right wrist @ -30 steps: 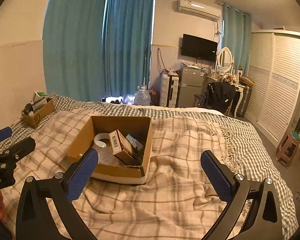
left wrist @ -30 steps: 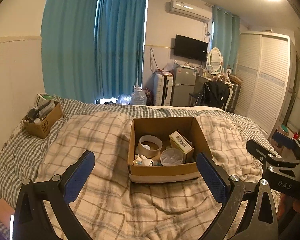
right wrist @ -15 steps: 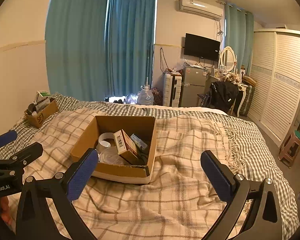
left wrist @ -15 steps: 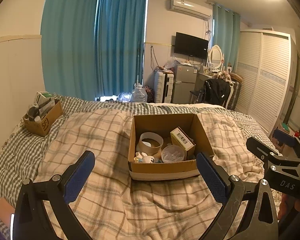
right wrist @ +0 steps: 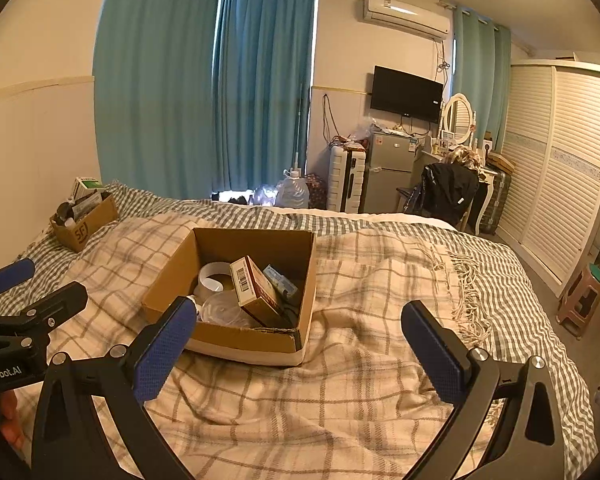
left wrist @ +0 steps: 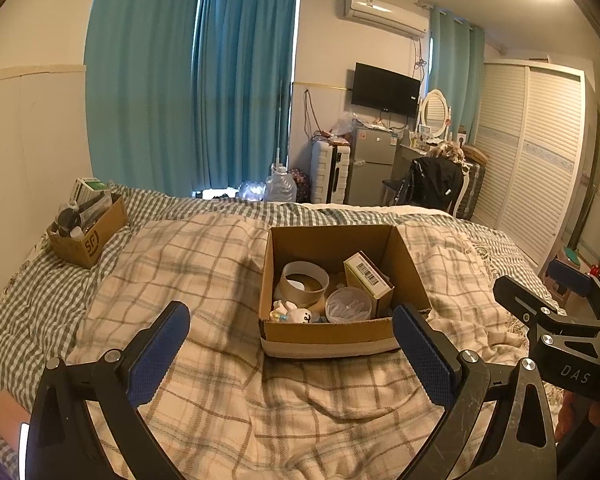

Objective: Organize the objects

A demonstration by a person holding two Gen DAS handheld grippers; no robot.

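An open cardboard box (left wrist: 332, 336) sits on a plaid blanket in the middle of the bed; it also shows in the right wrist view (right wrist: 244, 340). Inside are a roll of tape (left wrist: 304, 283), a small carton with a barcode (left wrist: 368, 284), a clear round lid (left wrist: 348, 305) and a small white toy (left wrist: 296, 314). My left gripper (left wrist: 290, 354) is open and empty, held just in front of the box. My right gripper (right wrist: 296, 346) is open and empty, in front of the box's right corner.
A second small cardboard box (left wrist: 88, 234) full of items sits at the bed's far left by the wall. The plaid blanket (right wrist: 380, 320) lies rumpled over a checked sheet. A stool (right wrist: 582, 300) stands on the floor at the right, wardrobe doors behind it.
Both grippers have risen and tilted slightly, so the box sits lower and a little farther in view. Both stay open. Nothing in the box has moved.
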